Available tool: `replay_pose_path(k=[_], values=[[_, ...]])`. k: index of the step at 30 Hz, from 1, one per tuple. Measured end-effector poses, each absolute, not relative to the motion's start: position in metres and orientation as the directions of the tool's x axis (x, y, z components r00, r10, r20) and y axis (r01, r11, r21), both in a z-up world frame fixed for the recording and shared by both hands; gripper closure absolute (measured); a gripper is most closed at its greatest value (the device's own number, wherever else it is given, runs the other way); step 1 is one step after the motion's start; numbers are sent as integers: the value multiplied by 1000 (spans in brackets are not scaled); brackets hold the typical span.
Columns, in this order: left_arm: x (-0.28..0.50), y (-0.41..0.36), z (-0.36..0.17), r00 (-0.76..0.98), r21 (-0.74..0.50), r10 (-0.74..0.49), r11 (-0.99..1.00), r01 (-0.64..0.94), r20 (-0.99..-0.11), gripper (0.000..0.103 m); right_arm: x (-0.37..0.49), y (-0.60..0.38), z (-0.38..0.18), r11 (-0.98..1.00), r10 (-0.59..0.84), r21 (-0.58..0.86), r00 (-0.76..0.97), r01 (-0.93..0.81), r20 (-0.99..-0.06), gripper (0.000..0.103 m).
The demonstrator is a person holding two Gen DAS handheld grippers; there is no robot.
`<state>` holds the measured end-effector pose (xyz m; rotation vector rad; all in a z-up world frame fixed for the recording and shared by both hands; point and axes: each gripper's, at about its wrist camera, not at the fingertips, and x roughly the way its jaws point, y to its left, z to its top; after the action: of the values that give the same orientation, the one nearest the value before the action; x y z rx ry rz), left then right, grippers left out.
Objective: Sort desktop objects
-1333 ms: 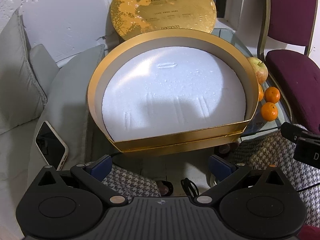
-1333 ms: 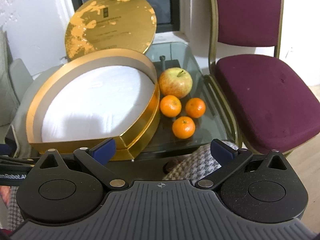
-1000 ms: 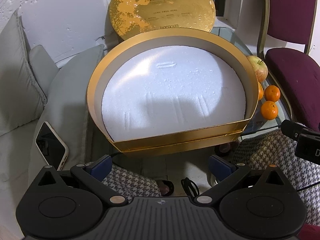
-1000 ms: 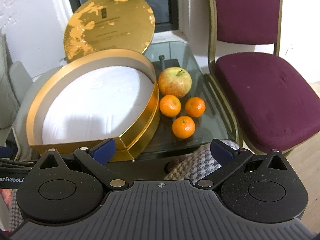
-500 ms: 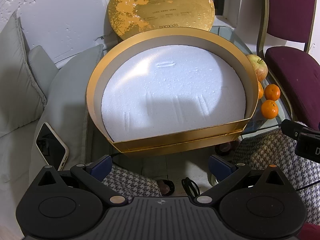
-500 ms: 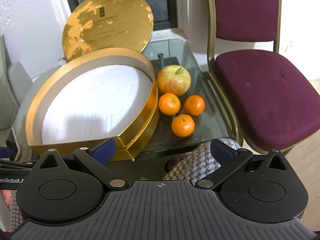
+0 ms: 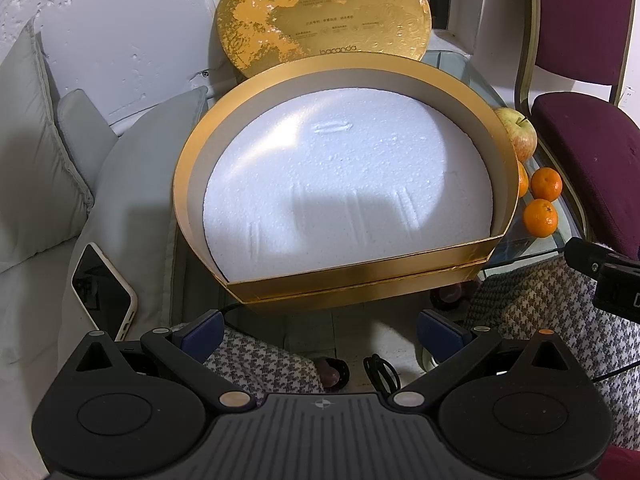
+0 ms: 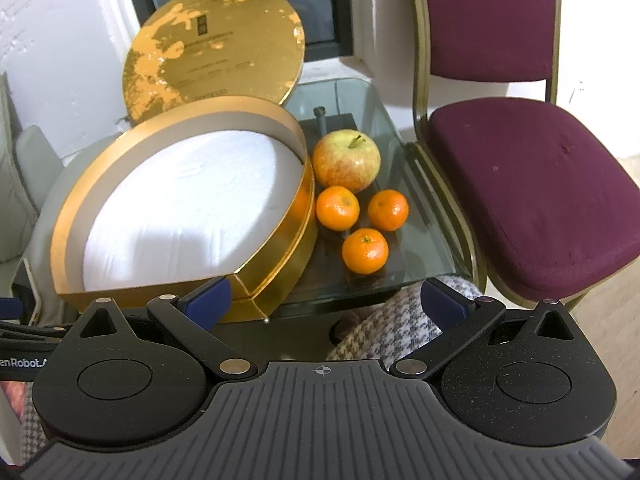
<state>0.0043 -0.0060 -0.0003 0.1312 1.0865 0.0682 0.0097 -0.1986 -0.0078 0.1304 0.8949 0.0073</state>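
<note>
A round gold box lined with white foam sits on a glass table. Its gold lid leans upright behind it. To the right of the box lie an apple and three mandarins: one by the box wall, one to its right, and the nearest. My left gripper hangs open before the box's front wall. My right gripper hangs open before the table's front edge, just short of the nearest mandarin. Neither holds anything.
A maroon chair stands right of the table. Grey cushions and a phone lie to the left of the box. Checked fabric on a person's legs shows below both grippers. A white wall stands behind.
The right gripper has crept forward and a little right, so the fruit looks nearer. The left view has barely shifted. Both grippers stay open.
</note>
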Motion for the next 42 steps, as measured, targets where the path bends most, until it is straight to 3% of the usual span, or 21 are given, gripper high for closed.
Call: replay_pose_path(k=[42], values=[[5,-2,4,470,109,85,994,25,-879,1,12,-215,-9,984,76,164,649,76,-757,0]])
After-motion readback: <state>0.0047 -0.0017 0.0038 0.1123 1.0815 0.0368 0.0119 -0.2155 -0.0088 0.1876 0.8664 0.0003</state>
